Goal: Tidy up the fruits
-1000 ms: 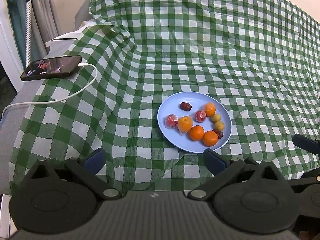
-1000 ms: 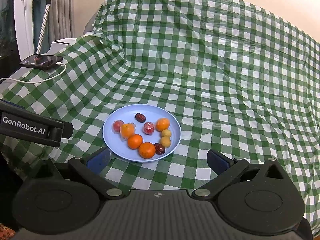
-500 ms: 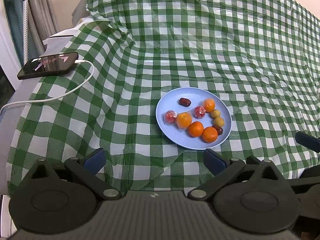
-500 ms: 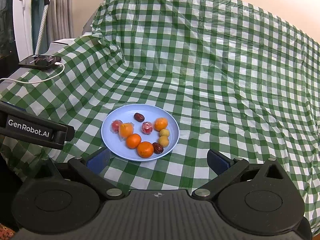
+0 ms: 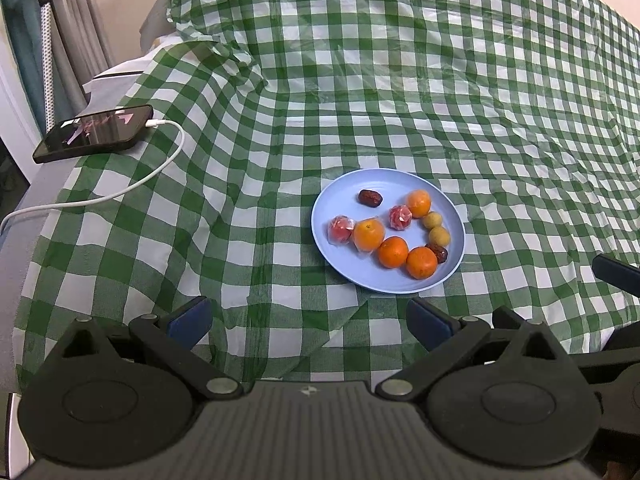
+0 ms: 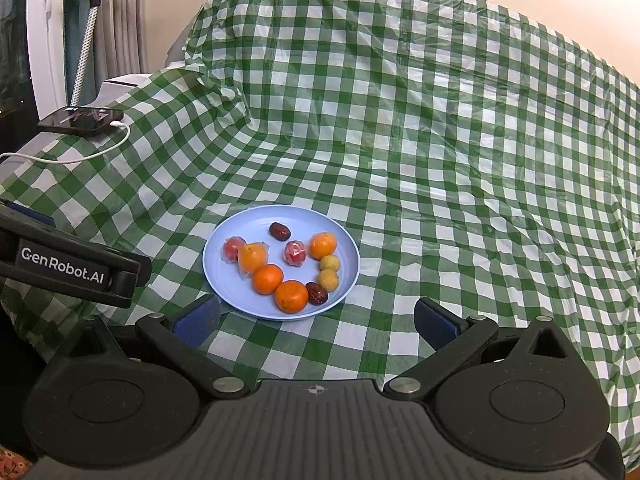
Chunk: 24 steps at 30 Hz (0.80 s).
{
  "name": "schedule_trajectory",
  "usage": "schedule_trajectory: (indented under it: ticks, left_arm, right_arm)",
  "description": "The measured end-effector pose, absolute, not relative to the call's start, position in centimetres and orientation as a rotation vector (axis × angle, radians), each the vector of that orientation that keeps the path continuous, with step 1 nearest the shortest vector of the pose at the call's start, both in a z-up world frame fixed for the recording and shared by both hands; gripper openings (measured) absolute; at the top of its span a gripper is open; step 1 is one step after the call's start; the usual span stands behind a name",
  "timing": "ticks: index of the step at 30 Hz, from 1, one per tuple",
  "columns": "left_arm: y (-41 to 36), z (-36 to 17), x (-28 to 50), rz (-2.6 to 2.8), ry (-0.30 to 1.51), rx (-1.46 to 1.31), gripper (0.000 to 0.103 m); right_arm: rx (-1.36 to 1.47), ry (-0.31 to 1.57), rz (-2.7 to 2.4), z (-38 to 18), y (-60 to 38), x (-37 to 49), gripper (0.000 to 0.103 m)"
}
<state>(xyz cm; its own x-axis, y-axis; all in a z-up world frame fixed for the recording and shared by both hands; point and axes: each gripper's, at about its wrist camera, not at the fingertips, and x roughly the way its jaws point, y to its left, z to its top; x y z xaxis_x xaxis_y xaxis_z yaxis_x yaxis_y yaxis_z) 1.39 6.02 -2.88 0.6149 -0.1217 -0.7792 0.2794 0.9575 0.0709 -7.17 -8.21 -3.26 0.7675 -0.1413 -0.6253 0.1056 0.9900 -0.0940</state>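
A light blue plate (image 5: 344,196) (image 6: 224,284) sits on the green checked cloth with several fruits on it: oranges (image 5: 393,252) (image 6: 291,296), two red fruits in clear wrap (image 5: 340,229) (image 6: 296,253), two small yellow fruits (image 5: 439,236) (image 6: 329,279) and two dark dates (image 5: 370,197) (image 6: 279,231). My left gripper (image 5: 310,322) stands open just short of the plate's near left edge, holding nothing. My right gripper (image 6: 318,322) is open too, near the plate's front rim, empty.
A black phone (image 5: 94,133) (image 6: 80,120) on a white charging cable (image 5: 120,194) lies at the far left edge. The cloth (image 5: 440,80) rises in a draped hump at the back. The left gripper's body (image 6: 68,264) shows at the right wrist view's left side.
Both grippers have pulled back and risen slightly, so the plate sits a little farther off in both views. Both stay open and the fruits have not moved.
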Motion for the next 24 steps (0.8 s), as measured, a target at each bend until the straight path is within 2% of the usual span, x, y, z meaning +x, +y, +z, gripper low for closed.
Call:
schedule_trajectory:
  ticks: [24]
  left_arm:
    - [6.12,-2.96,1.57,-0.229,0.887,0.212,0.103]
  right_arm:
    - [-0.06,0.679,-0.131,-3.49,-8.09,-7.28,0.102]
